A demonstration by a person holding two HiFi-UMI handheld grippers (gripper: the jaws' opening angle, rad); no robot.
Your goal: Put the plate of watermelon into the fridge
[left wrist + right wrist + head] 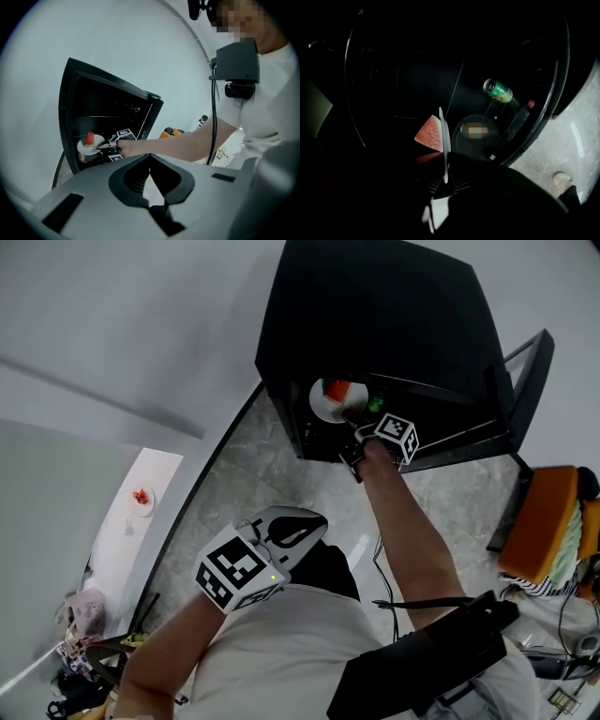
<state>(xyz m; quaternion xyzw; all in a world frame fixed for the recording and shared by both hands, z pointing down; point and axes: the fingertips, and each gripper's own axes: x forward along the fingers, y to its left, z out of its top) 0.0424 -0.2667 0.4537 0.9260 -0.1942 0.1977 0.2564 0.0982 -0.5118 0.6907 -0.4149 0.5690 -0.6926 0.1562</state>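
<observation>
A white plate (325, 404) with a red watermelon wedge (337, 391) hangs just inside the open black fridge (375, 315). My right gripper (359, 434) is shut on the plate's near rim. In the right gripper view the plate (446, 136) shows edge-on between the jaws, with the wedge (430, 134) on its left. The left gripper view shows the plate (85, 147), the wedge (89, 139) and the right gripper (106, 145) at the fridge's lower shelf. My left gripper (298, 531) is held back near the person's body, shut and empty, its tips (150, 156) meeting.
A green can (498, 90) lies deeper inside the fridge, right of the plate. The fridge door (525, 381) stands open to the right. An orange chair (544, 521) is beside it. A white table (127, 531) at the left carries another red piece (141, 496).
</observation>
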